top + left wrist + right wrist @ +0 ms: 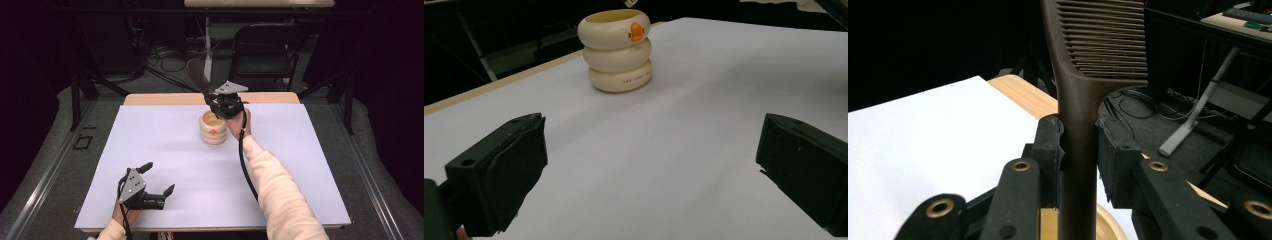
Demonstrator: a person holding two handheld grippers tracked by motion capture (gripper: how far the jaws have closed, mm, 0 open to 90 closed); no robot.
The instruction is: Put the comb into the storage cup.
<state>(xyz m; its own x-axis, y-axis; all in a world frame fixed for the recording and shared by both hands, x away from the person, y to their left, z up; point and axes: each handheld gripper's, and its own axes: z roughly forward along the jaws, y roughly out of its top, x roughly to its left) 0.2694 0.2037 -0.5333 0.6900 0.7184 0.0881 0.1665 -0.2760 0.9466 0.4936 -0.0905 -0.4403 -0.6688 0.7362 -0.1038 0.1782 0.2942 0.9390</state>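
- Dark room behind, cables and a folding chair (265, 50) on the floor past the far edge; white desk (165, 150) lit from above.
- Right tongs (1077, 150) clamped on the handle of a brown comb (1083, 100); both pads press its flat sides and the toothed end stands up and away from the tongs. In the high view the right tongs (226, 106) hover just over the far rim of the holder.
- Holder (214, 128): a cream cup of three stacked rings with an orange mark, upright on the desk, directly below the right tongs. In the right gripper view its yellow mouth shows under the comb's handle, just beneath the pads.
- Left tongs (157, 187): pads wide apart, nothing between them, resting low on the desk well short of the holder; holder (616, 50) sits ahead of them, slightly to one side.
- Judged step: lowering the comb handle-first into the holder.
- To do it well: keep the comb vertical, centre the handle tip over the mouth rather than the rim, go down slowly.
- Risk: the holder is tall and looks light; a push on the rim could tip or slide it. Left tongs could steady its side if needed.
- Let go only once the handle rests on the bottom, then lift straight up clear of the teeth.
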